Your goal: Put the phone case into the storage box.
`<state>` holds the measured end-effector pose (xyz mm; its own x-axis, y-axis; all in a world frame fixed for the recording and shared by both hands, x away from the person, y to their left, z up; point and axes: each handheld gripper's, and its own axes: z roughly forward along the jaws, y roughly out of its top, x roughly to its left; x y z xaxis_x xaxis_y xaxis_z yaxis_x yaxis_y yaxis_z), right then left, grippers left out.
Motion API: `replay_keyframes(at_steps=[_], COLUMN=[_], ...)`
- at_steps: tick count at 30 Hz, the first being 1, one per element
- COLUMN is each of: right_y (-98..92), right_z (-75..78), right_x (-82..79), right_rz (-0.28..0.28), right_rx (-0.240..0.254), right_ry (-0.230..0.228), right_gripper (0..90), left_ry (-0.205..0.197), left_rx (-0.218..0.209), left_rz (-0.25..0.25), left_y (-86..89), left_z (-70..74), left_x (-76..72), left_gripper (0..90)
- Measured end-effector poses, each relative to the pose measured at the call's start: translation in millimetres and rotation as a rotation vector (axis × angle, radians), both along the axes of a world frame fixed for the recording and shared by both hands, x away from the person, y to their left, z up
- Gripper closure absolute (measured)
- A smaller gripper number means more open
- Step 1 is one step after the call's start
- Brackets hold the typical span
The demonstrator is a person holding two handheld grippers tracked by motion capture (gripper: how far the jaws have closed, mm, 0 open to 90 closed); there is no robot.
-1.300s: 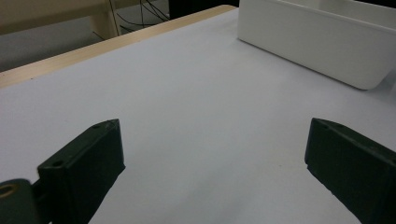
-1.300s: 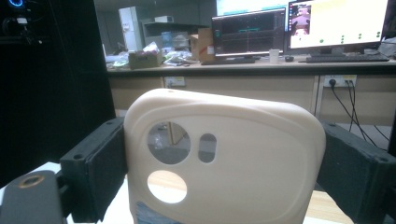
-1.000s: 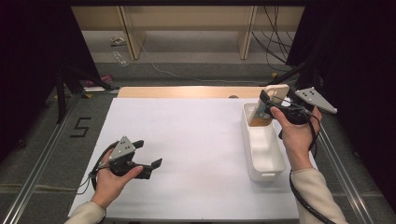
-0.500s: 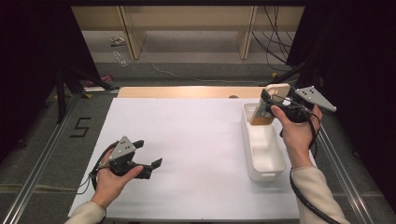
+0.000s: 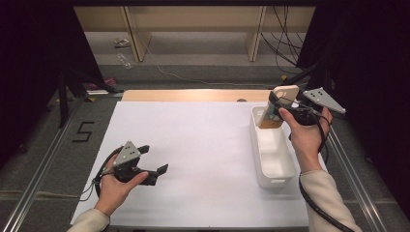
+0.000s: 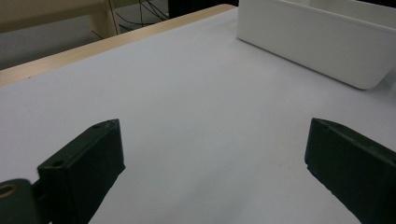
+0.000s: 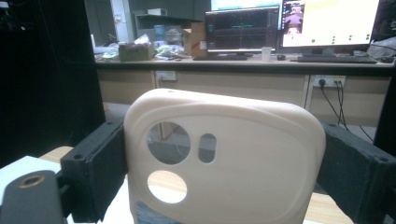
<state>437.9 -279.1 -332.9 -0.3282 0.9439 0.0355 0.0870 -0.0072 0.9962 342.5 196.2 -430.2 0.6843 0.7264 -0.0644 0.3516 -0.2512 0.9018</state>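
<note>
Bare white sheet (image 5: 203, 145) beside bin (image 5: 275, 166)

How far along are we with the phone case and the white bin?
Done: the right gripper has the cream phone case clamped between its jaws, upright, lifted over the far end of the white bin. In hand: holding it there. Left: whether it goes into the bin or onto the white table is unclear. The left gripper is open, holding nothing.
</note>
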Motion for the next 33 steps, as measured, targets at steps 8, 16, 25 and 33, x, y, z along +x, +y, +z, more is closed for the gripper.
replay_keyframes(at_steps=[8, 16, 25, 33], right_y=[-0.8, -1.1, -0.4, 1.4], right_z=[-3.8, -4.4, -5.8, -8.5], right_x=[2.9, 6.5, 9.7, 11.8], right_rz=[-0.007, -0.013, -0.014, -0.014], right_rx=[-0.025, -0.036, -0.045, -0.055], right_ry=[0.016, 0.017, 0.019, 0.025], right_gripper=[11.5, 11.5, 11.5, 11.5], left_ry=[0.001, -0.001, -0.001, 0.0], left_rx=[0.0, 0.0, 0.001, -0.002], left_rz=[-0.002, -0.001, 0.0, 0.001], left_y=[-0.1, 0.3, 0.4, 0.5], left_z=[-0.2, 0.2, 0.3, 0.4], left_x=[0.2, 0.2, 0.3, 0.2], left_gripper=[4.1, 4.1, 4.1, 4.1])
